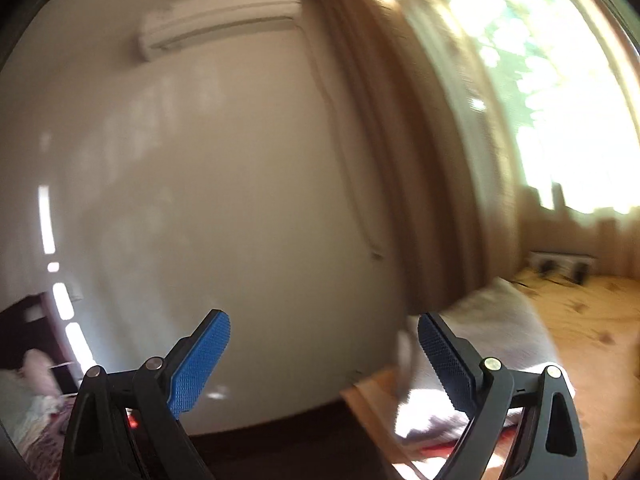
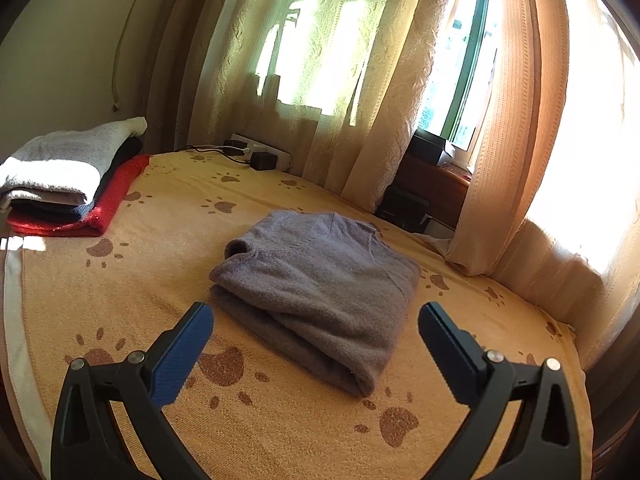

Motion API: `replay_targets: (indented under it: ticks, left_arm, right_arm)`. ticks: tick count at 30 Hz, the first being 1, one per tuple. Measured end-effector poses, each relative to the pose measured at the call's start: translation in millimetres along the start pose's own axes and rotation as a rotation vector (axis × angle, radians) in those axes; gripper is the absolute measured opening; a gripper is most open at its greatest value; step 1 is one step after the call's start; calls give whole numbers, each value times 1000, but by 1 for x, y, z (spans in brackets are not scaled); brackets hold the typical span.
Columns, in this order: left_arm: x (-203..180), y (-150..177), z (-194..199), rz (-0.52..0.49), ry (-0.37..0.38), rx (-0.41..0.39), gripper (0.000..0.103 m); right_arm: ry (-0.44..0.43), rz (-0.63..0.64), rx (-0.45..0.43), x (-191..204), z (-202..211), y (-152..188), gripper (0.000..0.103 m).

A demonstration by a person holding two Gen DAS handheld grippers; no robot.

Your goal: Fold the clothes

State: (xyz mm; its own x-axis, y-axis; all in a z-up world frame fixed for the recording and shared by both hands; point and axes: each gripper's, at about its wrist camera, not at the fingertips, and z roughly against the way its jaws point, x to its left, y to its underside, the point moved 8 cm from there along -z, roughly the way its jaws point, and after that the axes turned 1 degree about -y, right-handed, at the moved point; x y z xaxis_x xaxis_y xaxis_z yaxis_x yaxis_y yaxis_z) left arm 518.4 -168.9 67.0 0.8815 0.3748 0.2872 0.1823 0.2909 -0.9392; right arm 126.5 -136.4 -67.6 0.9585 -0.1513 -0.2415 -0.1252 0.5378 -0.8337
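My right gripper (image 2: 316, 338) hangs wide apart, empty, over one folded grey sweater (image 2: 320, 280) mid-blanket (image 2: 280, 432). Far left, one stack (image 2: 68, 184) of four folded pieces. My left gripper (image 1: 324, 354), also spread and empty, sees mostly wall (image 1: 220, 200) and one air conditioner (image 1: 220, 16).

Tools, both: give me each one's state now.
Left tool: open, holding nothing.
Right tool: open, holding nothing, above the folded grey sweater.

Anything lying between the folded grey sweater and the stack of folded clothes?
No: the right wrist view shows only bare paw-print blanket between the grey sweater and the stack.
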Motion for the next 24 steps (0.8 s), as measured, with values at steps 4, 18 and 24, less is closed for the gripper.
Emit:
replay_targets:
  ticks: [4,18,24]
  left_arm:
    - [-111,34,32,-201,372,83,97]
    - [-315,82,225,-592,1302,220,97]
    - [-338,89,272,-656,1391,184,97]
  right_arm:
    - [-65,-88,37,-7,-4,5,103]
    - [-70,-750,108,-144,-4,79,103]
    - [35,-835,100,-185,2,102,103]
